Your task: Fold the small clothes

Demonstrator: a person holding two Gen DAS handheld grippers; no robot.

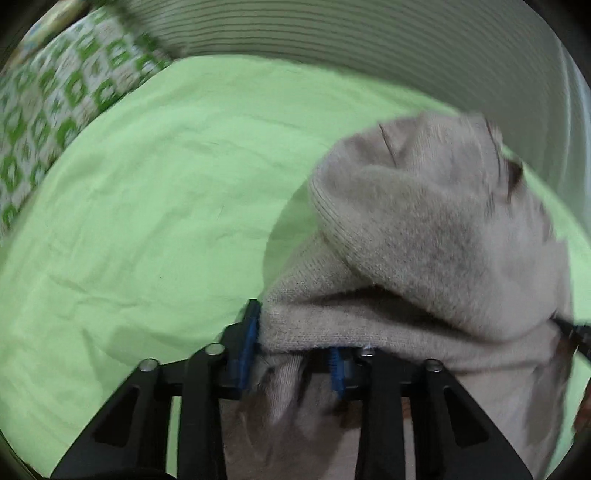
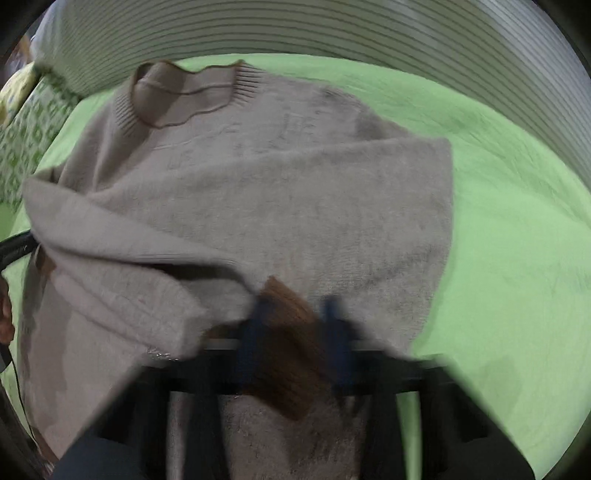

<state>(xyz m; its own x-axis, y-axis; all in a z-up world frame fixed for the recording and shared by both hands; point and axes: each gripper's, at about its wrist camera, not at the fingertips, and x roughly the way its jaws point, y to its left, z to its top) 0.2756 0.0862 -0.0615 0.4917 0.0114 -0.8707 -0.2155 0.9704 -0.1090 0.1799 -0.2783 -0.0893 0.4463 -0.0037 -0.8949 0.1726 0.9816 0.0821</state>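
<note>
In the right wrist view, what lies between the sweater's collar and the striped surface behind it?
Only a narrow strip of bare green sheet separates the sweater collar from the striped surface, as the right wrist view shows.

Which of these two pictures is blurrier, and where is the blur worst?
Right wrist view is blurrier: its hand-held gripper and the brown patch smear into streaks, while the sweater collar stays fairly readable. Left wrist view is sharper near the hand-held gripper, blurring only at the sweater's far edge and the patterned pillow. Both show fisheye bending.

sweater [image 2: 258, 192]: fuzzy matt knit, ribbed collar | sheet [image 1: 166, 184]: smooth matt cloth | left gripper [image 1: 291, 354]: black plastic
</note>
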